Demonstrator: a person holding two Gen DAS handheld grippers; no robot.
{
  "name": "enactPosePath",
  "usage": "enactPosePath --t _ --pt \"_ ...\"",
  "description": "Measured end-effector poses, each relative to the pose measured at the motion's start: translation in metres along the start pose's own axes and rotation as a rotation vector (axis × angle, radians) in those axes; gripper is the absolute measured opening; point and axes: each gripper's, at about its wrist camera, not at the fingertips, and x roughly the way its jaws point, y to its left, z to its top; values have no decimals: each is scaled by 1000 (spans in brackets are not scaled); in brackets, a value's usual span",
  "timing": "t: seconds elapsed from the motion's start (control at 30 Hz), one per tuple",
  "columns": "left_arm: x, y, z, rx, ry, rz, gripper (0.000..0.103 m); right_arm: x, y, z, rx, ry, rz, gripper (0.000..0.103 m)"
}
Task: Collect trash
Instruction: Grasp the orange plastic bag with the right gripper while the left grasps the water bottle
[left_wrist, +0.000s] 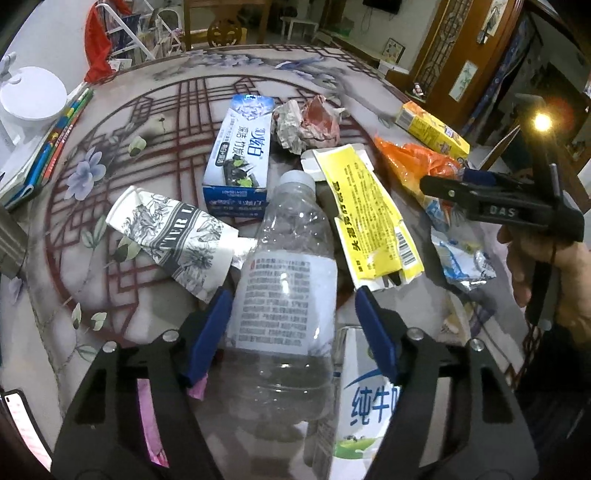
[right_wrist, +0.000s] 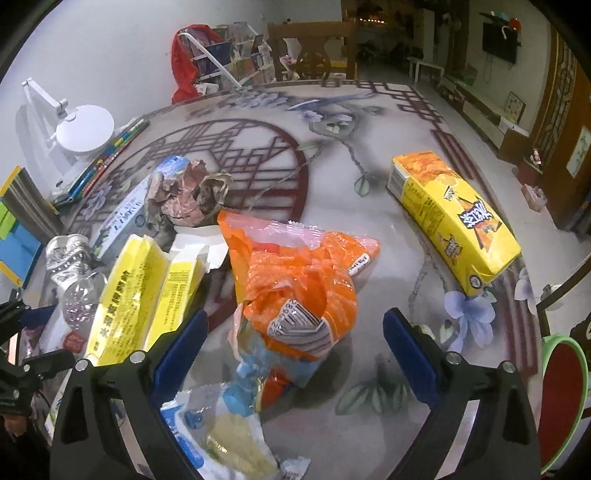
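Trash lies across a patterned round table (left_wrist: 110, 155). In the left wrist view my left gripper (left_wrist: 291, 317) is open, its blue pads on either side of a clear plastic bottle (left_wrist: 284, 266) without pressing it. Around it lie a crushed paper cup (left_wrist: 173, 236), a blue toothpaste box (left_wrist: 240, 155), crumpled paper (left_wrist: 306, 123), a flattened yellow carton (left_wrist: 369, 214) and a milk carton (left_wrist: 365, 402). In the right wrist view my right gripper (right_wrist: 295, 343) is open over an orange plastic wrapper (right_wrist: 295, 266) and a blue-white wrapper (right_wrist: 221, 417). A yellow snack box (right_wrist: 450, 218) lies far right.
A white lamp base (right_wrist: 85, 129), pencils (right_wrist: 107, 158) and books (right_wrist: 18, 221) sit at the table's left side. A green-rimmed red bin (right_wrist: 561, 402) stands beyond the right edge. A chair (right_wrist: 314, 51) and a magazine rack (right_wrist: 229, 48) stand behind the table.
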Motion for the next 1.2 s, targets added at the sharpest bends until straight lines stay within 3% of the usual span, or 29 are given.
enactPosePath --t 0.13,0.2,0.3,0.87,1.2 --pt "0 -2 -1 9 -2 8 52 9 -1 0 1 23 9 74" --pt "-2 -1 -1 7 -7 4 50 11 -2 -1 7 34 15 58" --pt "-5 0 -2 -10 -20 -8 50 8 -2 -2 9 24 21 52" --pt "-52 11 -5 -113 -167 -32 49 -50 0 -3 27 -106 67 49" --pt "-84 -12 3 -71 -242 2 49 -86 5 -15 -1 -169 79 49"
